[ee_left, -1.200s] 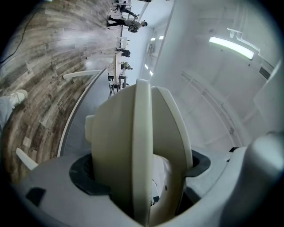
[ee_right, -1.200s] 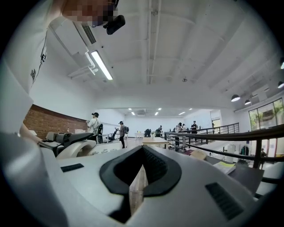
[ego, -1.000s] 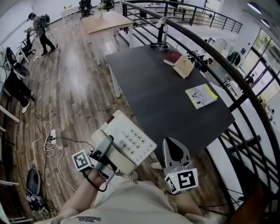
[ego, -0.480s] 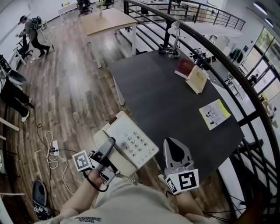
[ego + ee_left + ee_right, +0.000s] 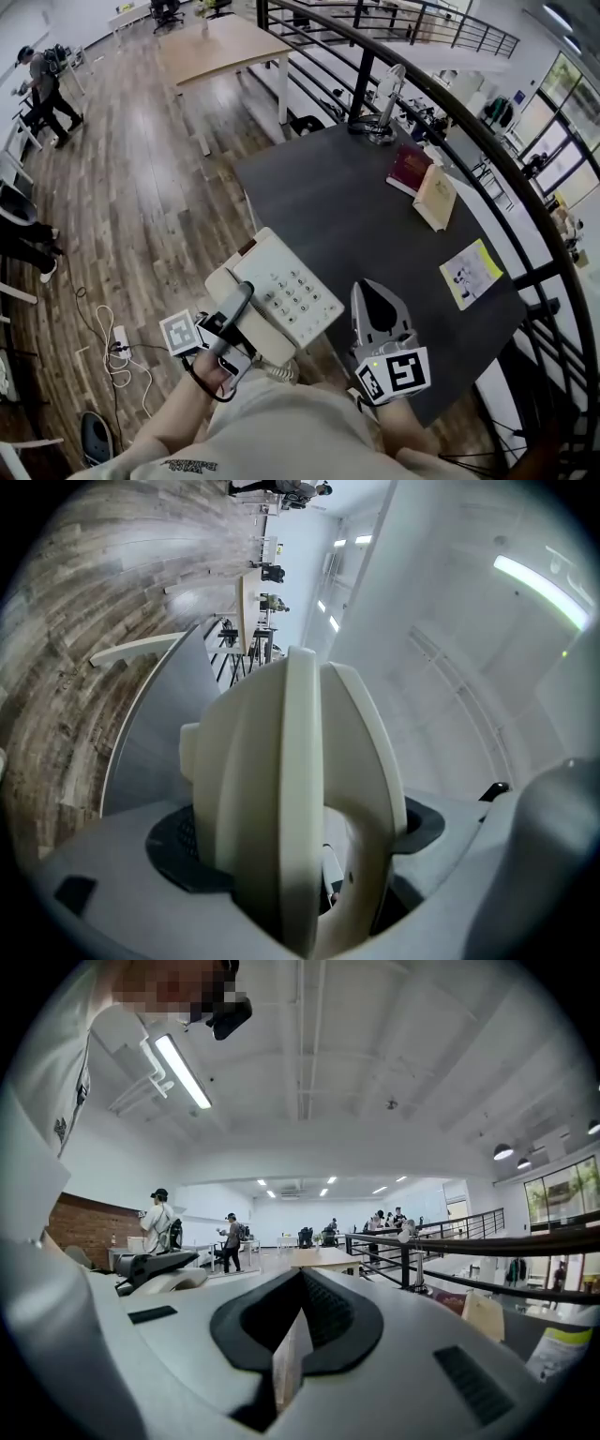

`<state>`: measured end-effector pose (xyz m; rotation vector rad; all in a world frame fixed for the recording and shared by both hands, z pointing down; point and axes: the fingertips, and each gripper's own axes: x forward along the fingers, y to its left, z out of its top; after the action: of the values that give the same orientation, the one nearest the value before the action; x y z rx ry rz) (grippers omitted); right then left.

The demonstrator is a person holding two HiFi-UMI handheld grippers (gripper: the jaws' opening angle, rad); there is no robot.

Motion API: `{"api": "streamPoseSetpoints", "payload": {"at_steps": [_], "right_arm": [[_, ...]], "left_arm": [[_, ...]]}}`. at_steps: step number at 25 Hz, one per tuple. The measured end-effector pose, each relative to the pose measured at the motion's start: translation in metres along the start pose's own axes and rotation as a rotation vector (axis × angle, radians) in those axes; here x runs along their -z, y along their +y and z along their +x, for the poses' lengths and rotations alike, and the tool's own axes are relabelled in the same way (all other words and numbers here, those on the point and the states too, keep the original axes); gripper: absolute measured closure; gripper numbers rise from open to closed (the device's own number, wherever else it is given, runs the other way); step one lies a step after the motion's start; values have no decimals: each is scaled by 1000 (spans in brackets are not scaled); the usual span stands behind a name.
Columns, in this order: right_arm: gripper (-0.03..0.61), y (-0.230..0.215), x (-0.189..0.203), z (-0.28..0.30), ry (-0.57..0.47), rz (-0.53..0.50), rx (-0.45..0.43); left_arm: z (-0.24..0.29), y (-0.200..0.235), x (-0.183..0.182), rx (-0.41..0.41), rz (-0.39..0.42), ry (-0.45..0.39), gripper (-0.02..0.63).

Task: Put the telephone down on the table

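Left tool (image 5: 239, 305) has carried telephone (image 5: 281, 292) nearer table (image 5: 361, 220).

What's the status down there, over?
Grippers: left gripper shut on telephone; right gripper shut, empty. Telephone held at dark table near edge. Only books farther off.

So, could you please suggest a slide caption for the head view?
Left gripper clamps a cream telephone at the dark table edge; right gripper shut, empty.
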<state>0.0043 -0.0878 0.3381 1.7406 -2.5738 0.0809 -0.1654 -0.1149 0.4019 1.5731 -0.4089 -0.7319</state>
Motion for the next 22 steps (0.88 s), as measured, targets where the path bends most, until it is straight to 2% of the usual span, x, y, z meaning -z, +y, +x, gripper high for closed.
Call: {"api": "streamPoseSetpoints", "payload": {"at_steps": [4,10,22], "right_arm": [[578,-9,-16,29,9,-20,45],[578,-16,-22,44,36,-25,38],[578,-28,-11,63,61,-1,-5]], "left_arm": [[19,-11,-30,14,6,-3,147],[35,-17,-48,17,-4,-22,147],[39,-11,-41,-24,19,-51,147]]}}
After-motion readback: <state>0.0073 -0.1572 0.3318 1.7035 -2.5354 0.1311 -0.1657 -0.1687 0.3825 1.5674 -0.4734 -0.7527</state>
